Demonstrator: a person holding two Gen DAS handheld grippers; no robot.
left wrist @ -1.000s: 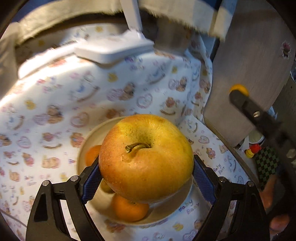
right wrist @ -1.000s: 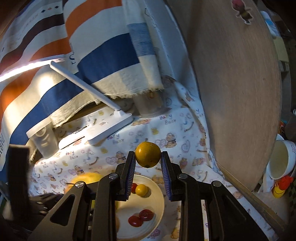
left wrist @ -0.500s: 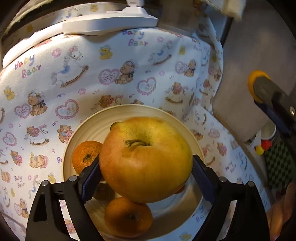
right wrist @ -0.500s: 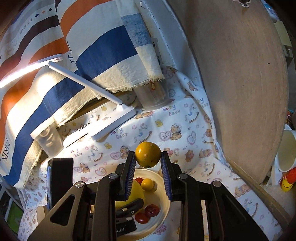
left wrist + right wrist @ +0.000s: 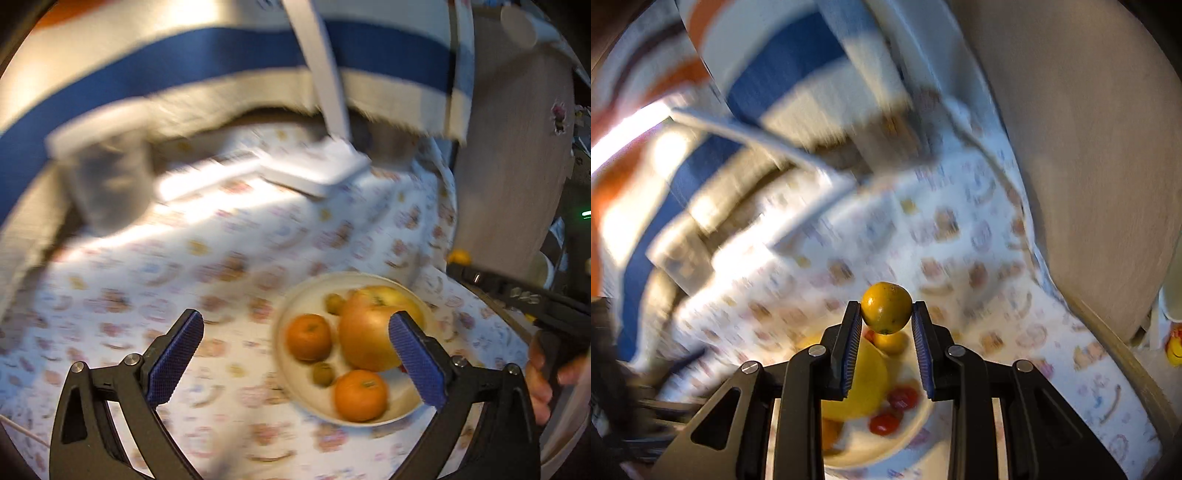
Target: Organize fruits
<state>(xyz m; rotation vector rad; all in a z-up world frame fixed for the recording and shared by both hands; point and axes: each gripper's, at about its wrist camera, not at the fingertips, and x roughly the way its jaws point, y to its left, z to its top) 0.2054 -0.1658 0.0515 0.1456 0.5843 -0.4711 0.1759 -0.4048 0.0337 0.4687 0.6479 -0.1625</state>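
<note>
- Fruit first: I see the big yellow-red apple (image 5: 373, 328) lying in the cream plate (image 5: 291, 380), toward the plate's right side, with nothing gripping it.
- Around it in the same plate lie two oranges (image 5: 308, 336), one to the apple's left and one nearer to me, and two small olive-coloured fruits (image 5: 323, 373), one at the far rim and one between the oranges.
- From my right wrist view the plate (image 5: 908, 439) also holds small red fruits (image 5: 903, 397) near its right side; the apple (image 5: 864, 384) shows there as a yellow mass behind the fingers.
- My left gripper (image 5: 295, 360) stands spread wide with nothing between the blue pads; the jaws have just been opening. Its right pad overlaps the apple's right edge in the picture, but I cannot tell whether it touches.
- My right gripper (image 5: 886, 332) pinches a small round yellow-orange fruit (image 5: 885, 307) at its fingertips, above the plate's far rim.
- In the left wrist view the right gripper (image 5: 517, 295) comes in from the right edge as a dark bar, with a hand (image 5: 543, 373) on its handle.
- The plate sits on a tablecloth (image 5: 184, 266) printed with small bears and hearts.
- Farther off stands a white desk lamp (image 5: 321, 170), its base on the cloth, and to its left a blurred clear container (image 5: 110, 184).
- Behind these hangs a blue, white and orange striped cloth (image 5: 783, 74); a round wooden board (image 5: 1089, 129) leans at the right.
</note>
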